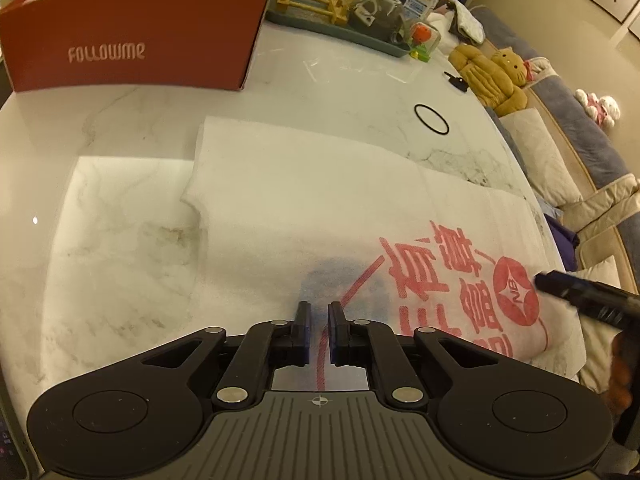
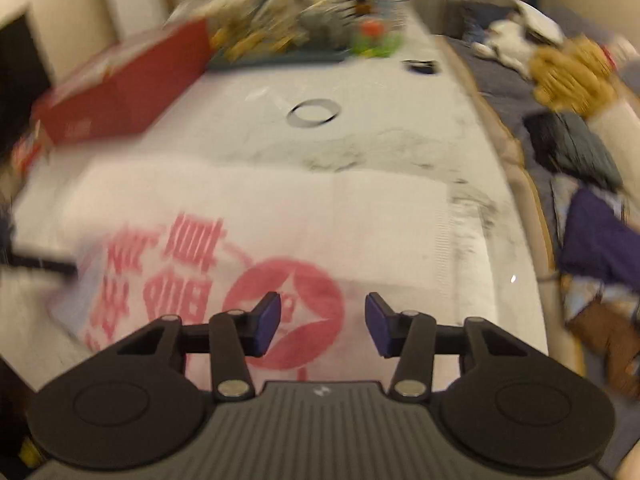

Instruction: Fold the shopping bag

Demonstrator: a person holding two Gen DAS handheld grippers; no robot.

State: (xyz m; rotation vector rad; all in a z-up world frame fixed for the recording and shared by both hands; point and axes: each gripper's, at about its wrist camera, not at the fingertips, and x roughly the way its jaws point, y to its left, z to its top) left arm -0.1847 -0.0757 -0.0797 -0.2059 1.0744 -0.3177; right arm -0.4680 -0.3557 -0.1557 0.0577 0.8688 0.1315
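Ahead and to the left of the left claw [image 1: 319, 314], a red box [image 1: 132, 40] printed with pale lettering is set on the marble table [image 1: 100, 240]. Directly beneath and in front of this claw the white shopping bag [image 1: 300, 200] is spread flat on the table, with one corner turned toward the box. The left claw's jaws are drawn together to a narrow slit just above the cloth; whether any cloth is pinched cannot be told. Further ahead and to the right, a black ring [image 1: 431, 119] is laid on bare marble, well apart from the bag, and a tan plush toy [image 1: 492, 76] is seen beyond the table's edge. To the right of the left claw, red printed characters and a round red emblem [image 2: 284, 312] are shown on the bag. Over that emblem the right claw [image 2: 322, 312] is held with its jaws parted wide and nothing gripped between the blue pads [image 2: 269, 322]. The right wrist view is blurred throughout.
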